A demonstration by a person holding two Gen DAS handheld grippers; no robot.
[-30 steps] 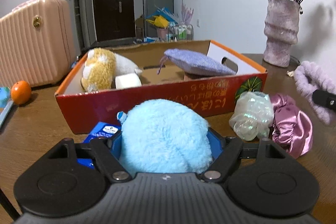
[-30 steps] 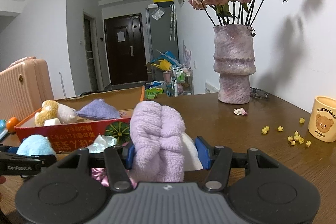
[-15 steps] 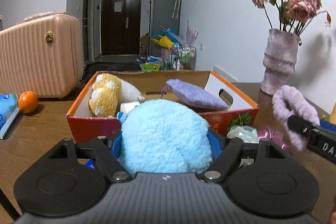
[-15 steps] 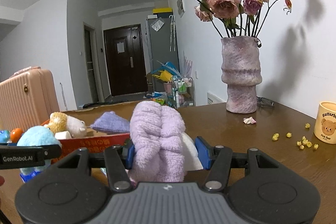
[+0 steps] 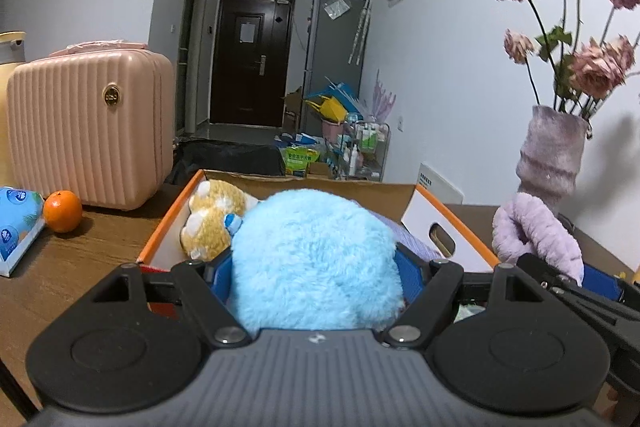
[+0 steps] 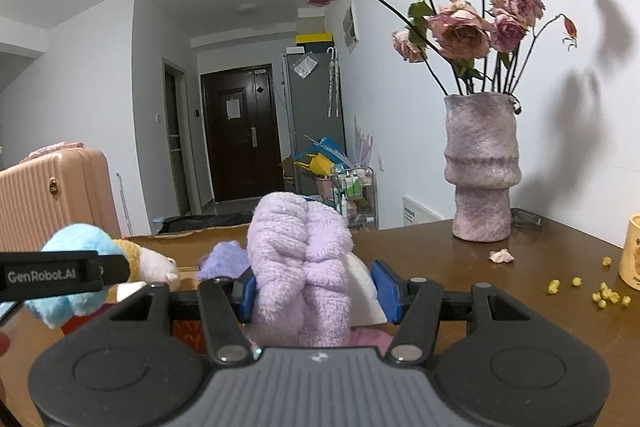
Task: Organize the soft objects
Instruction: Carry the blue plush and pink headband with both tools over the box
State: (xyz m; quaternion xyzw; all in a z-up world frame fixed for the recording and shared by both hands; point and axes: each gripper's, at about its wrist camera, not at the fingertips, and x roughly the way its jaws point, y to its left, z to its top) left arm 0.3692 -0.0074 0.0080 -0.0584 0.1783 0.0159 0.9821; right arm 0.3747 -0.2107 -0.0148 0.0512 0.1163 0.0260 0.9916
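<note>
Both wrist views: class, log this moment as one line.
left tongs: shut on blue plush | right tongs: shut on lilac towel | cardboard box: ahead

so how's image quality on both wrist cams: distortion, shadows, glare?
Left wrist: strong fisheye, dark vignette corners, door frames bowed; blue plush fills the centre and hides much of the box. Right wrist: same barrel warp; vase and roses cast hard shadows on the wall; the tabletop shows a soft sheen; lilac towel sharp, no motion blur.

One box (image 5: 460, 223); one blue plush (image 5: 316, 259); one yellow plush (image 5: 212, 223); one lilac scrunchie (image 6: 300, 267); one orange (image 5: 62, 211); one suitcase (image 5: 84, 127); one vase (image 6: 482, 167); one mug (image 6: 632, 251); two grippers (image 5: 316, 267) (image 6: 316, 291).
</note>
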